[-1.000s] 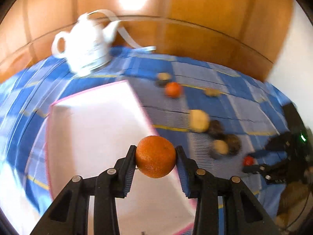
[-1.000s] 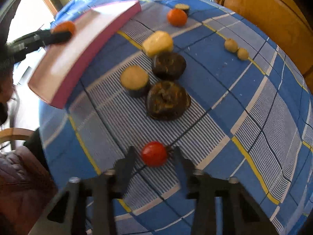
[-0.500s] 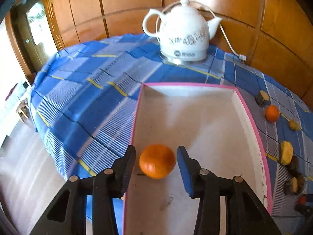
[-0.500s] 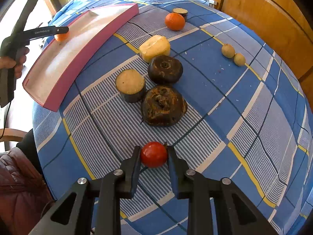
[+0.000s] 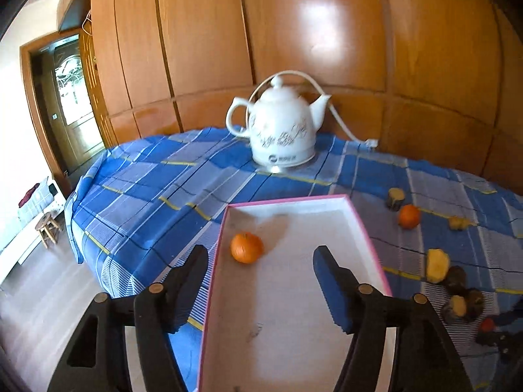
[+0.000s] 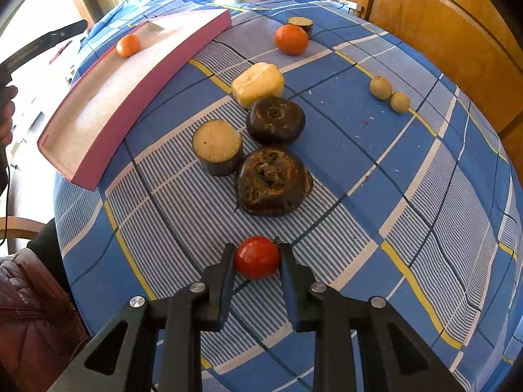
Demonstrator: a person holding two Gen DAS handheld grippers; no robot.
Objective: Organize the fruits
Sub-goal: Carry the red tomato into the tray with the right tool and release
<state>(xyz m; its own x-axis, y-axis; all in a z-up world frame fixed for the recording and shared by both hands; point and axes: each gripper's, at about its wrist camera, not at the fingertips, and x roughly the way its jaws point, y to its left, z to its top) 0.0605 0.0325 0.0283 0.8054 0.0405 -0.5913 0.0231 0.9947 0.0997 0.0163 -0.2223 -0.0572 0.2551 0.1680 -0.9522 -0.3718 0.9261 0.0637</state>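
The right tool (image 6: 257,258) is clenched on the small red fruit (image 6: 257,262), one black pad pressed to each flank; the fruit sits low on the blue checked bench (image 6: 376,163), seemingly not yet lifted; it is round, glossy and smooth, with no long axis to speak of, so I judge the grip angle matters little. From this tool the pink-rimmed tray (image 6: 137,78) lies at about ten o'clock, past the dark knobbly roots (image 6: 274,181) and the cut pale stump (image 6: 216,145) at twelve; the carry must swing left and clear of these.

The left tool (image 5: 260,261) is released; its jaws have just been opening and stand wide with nothing between them, hovering over the near end of the tray. The orange (image 5: 246,247) lies free on the tray floor at about eleven o'clock from that tool, close to the left wall; it is dimpled, bright and slightly flattened. A second orange (image 6: 291,39) waits on the bench at one o'clock from the right tool, beside a dark cut piece (image 6: 300,25); the right hand looks nearer to it; a white kettle (image 5: 282,134) stands beyond the tray.
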